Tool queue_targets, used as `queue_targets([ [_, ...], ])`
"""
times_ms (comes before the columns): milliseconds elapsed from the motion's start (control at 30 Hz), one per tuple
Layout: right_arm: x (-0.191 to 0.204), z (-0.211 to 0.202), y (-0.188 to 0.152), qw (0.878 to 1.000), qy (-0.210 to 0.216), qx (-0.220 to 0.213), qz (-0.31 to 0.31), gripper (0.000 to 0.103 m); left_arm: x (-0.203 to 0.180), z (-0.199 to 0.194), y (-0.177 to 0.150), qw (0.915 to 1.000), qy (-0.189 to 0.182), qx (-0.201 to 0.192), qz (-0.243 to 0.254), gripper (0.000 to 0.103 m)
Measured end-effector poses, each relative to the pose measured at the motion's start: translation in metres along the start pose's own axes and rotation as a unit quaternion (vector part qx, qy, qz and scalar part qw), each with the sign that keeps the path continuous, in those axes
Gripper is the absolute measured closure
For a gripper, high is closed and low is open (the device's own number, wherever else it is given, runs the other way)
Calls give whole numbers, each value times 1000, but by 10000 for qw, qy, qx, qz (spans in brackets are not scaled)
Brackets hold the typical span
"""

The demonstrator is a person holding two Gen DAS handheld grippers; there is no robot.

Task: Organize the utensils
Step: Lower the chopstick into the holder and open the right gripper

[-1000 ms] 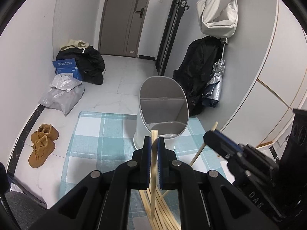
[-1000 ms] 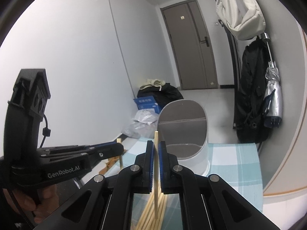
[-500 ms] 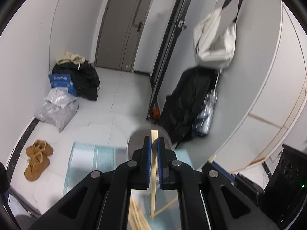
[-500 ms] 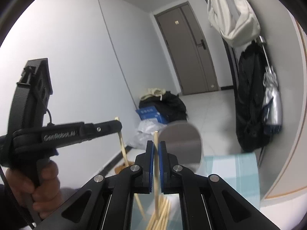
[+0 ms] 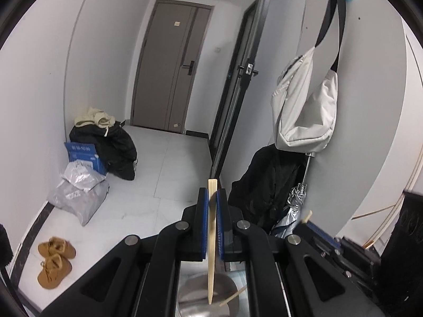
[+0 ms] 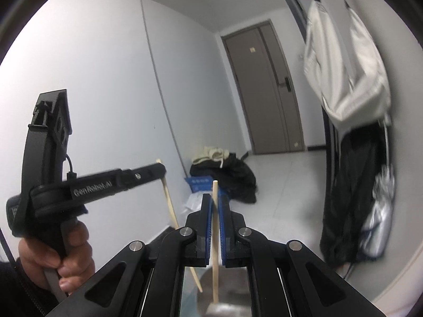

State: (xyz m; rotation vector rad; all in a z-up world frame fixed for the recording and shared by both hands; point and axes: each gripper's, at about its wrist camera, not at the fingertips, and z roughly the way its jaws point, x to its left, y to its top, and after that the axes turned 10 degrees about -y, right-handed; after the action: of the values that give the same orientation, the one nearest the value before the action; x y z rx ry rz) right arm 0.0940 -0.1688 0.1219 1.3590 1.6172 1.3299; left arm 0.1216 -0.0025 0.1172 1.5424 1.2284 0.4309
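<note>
Each gripper, left gripper [image 5: 212,220] and right gripper [image 6: 216,222], is clamped on its own chopstick [image 5: 211,243] [image 6: 215,240], held upright, presumably to drop tip-first into the grey holder [image 5: 201,301] below.

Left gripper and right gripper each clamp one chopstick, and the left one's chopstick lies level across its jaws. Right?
Not quite. In the left wrist view the left gripper holds its chopstick upright, thin tip down. The right gripper clamps its own chopstick, as you said.
</note>
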Motion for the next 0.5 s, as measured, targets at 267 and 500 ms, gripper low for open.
queue_targets([
  [267,-3,41,-19,9994,-13,-8,-352,99,27,34,-24,9999,19,82,58,101],
  [500,-10,63,-48,9989,66,375,-278,99,36,43,-36,9997,-154,187,89,101],
])
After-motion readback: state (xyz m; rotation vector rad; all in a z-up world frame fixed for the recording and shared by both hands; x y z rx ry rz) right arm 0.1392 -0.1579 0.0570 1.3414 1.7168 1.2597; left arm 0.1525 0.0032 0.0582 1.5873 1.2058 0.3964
